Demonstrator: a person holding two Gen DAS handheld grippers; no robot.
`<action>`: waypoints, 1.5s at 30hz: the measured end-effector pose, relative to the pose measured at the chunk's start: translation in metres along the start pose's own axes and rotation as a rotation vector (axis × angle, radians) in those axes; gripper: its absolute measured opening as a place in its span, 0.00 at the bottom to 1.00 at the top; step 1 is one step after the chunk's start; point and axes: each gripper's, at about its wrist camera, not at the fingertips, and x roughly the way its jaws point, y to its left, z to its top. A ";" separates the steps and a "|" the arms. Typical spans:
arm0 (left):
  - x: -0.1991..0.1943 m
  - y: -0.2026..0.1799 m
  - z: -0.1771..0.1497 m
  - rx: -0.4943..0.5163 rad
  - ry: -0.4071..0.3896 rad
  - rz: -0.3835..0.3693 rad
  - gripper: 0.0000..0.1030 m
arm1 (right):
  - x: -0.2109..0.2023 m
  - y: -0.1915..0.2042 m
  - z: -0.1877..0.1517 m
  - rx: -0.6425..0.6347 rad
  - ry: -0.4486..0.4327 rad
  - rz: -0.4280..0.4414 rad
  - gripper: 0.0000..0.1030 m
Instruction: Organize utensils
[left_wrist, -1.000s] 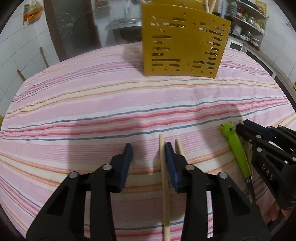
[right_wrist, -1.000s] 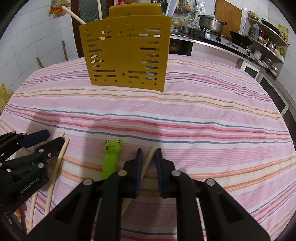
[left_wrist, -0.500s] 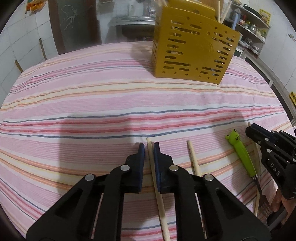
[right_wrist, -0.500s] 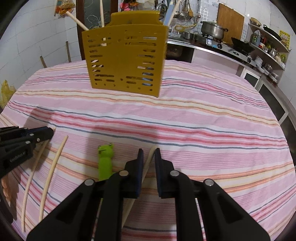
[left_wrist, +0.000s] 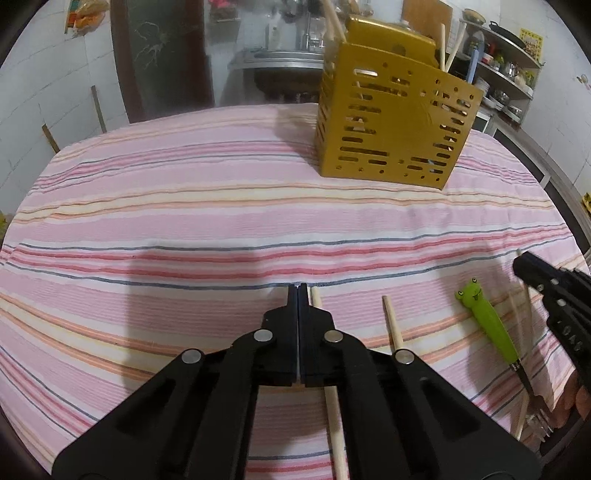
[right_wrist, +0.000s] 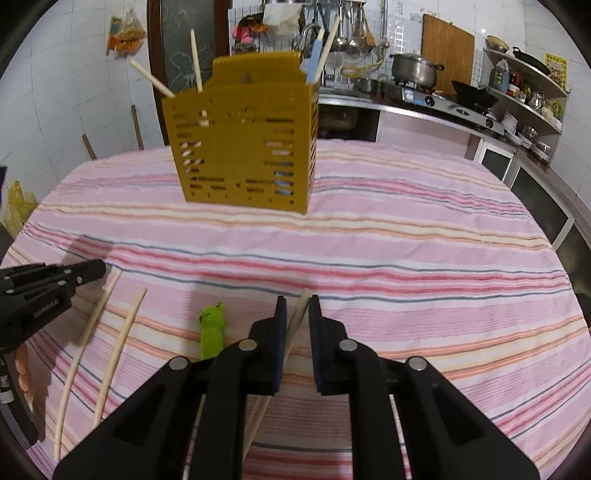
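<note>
Left gripper (left_wrist: 297, 291) has just closed fully, pads meeting with nothing between; the chopstick (left_wrist: 316, 297) it straddled earlier now lies just right of it on the tablecloth's (left_wrist: 184, 221) near edge. Grasp missed. Right gripper (right_wrist: 297, 306) clamps another chopstick (right_wrist: 300, 308), lifted toward the yellow utensil holder (right_wrist: 240, 147) near the far edge.

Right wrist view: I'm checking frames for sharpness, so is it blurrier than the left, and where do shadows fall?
Right wrist view: the yellow caddy and frog fork are smeared by motion; shadow lies on the cloth ahead of the jaws. Left wrist view: the caddy is sharper; a broad shadow falls left of centre; fisheye bends the stripes.
</note>
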 end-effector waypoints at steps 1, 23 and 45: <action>0.001 -0.001 -0.001 0.002 0.007 -0.001 0.00 | -0.002 -0.002 0.001 0.003 -0.010 0.000 0.12; -0.010 -0.013 -0.011 0.037 -0.035 0.045 0.38 | 0.016 0.013 -0.011 -0.064 0.132 -0.124 0.50; 0.007 -0.016 -0.016 0.012 0.048 0.026 0.32 | 0.029 0.008 -0.012 0.103 0.158 -0.135 0.17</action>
